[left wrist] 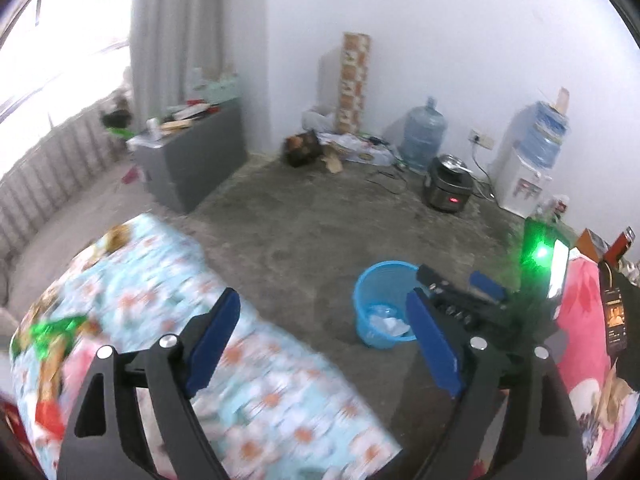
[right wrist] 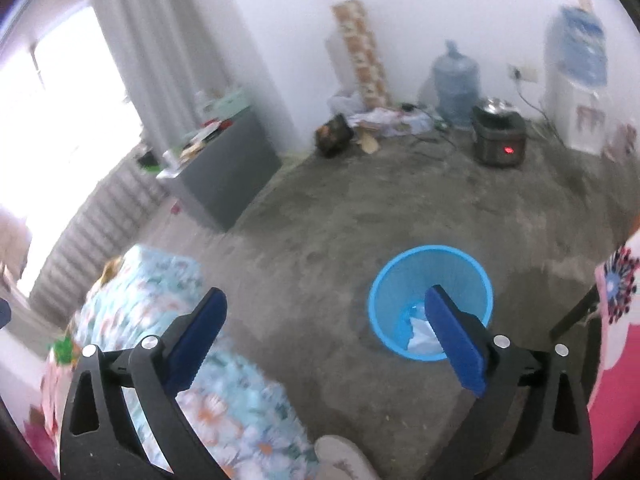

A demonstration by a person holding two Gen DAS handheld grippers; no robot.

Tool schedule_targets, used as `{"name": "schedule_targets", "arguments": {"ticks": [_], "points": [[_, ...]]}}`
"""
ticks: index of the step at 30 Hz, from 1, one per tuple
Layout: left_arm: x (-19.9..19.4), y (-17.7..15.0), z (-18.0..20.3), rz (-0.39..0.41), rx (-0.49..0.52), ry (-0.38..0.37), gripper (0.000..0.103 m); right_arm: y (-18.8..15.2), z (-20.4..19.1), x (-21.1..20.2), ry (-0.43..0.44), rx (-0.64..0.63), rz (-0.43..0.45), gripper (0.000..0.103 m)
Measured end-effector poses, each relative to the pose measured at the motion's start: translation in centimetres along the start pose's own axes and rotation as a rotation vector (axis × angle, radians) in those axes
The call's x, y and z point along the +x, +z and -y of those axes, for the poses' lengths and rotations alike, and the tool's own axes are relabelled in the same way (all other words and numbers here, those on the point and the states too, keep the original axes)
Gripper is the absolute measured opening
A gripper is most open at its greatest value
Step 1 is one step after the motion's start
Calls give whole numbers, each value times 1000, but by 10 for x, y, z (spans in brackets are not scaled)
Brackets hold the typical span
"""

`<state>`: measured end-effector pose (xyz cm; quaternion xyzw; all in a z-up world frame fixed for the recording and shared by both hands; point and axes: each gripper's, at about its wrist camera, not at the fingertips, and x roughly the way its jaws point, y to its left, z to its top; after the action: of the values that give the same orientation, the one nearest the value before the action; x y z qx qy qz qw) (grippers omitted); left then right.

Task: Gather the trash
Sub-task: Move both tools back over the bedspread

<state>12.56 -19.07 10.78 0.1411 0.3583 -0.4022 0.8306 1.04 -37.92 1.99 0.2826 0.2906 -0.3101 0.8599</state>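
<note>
Bare concrete floor (right wrist: 320, 240) carries a blue wastebasket (right wrist: 430, 280) with crumpled white trash (right wrist: 420, 332) inside; both the left hand-held gripper (left wrist: 324, 340) and right hand-held gripper (right wrist: 324, 340) hang released, holding nothing.

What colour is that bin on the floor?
The bin is light blue, clearest in the right wrist view.

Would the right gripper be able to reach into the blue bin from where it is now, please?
Probably yes: the right gripper is open and empty, the blue bin stands uncovered on bare floor ahead, and nothing lies between them.
</note>
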Motion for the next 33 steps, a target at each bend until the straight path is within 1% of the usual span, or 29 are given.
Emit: {"name": "schedule_targets", "arguments": {"ticks": [2, 3, 4, 5, 6, 8, 11, 14, 17, 19, 20, 21, 22, 23, 24, 27, 29, 30, 33], "points": [[-19, -18, -22, 18, -46, -1, 89, -5, -16, -4, 23, -47, -14, 95], [-32, -31, -36, 37, -87, -16, 95, -8, -23, -7, 32, -70, -11, 95], [-43, -44, -48, 53, -131, -24, 98, -11, -30, -12, 39, -93, -4, 95], [-49, -50, -55, 62, -154, -24, 98, -14, -38, -16, 40, -120, 4, 95], [-60, -65, -67, 74, -191, -18, 97, -17, -45, -18, 24, -146, 7, 95], [-69, -79, -79, 82, -222, 4, 97, -23, -57, -20, -21, -187, 4, 95], [-86, -109, -99, 87, -285, 57, 97, -35, -80, -28, -29, -275, 25, 95], [-104, -139, -124, 105, -346, 105, 97, -49, -99, -40, -31, -374, 82, 95], [-122, -167, -140, 140, -392, 189, 97, -59, -115, -48, -25, -455, 123, 95], [-133, -178, -147, 164, -404, 241, 97, -67, -124, -53, 20, -493, 136, 95], [-137, -183, -149, 172, -405, 255, 97, -69, -127, -55, 61, -506, 131, 95], [-140, -190, -152, 183, -404, 268, 97, -70, -129, -56, 126, -508, 117, 95], [-142, -195, -154, 191, -403, 277, 97, -71, -132, -59, 172, -503, 104, 95], [-144, -200, -156, 197, -405, 284, 97, -73, -133, -59, 242, -486, 81, 95], [-144, -204, -158, 199, -407, 291, 97, -73, -134, -59, 275, -473, 69, 95], [-141, -213, -162, 210, -406, 261, 97, -76, -139, -54, 343, -427, 28, 95], [-139, -214, -161, 219, -401, 260, 97, -80, -144, -50, 386, -400, -14, 95], [-138, -214, -163, 226, -395, 259, 97, -81, -147, -45, 421, -380, -50, 95], [-133, -213, -167, 255, -383, 267, 97, -89, -159, -40, 501, -367, -107, 95]]}}
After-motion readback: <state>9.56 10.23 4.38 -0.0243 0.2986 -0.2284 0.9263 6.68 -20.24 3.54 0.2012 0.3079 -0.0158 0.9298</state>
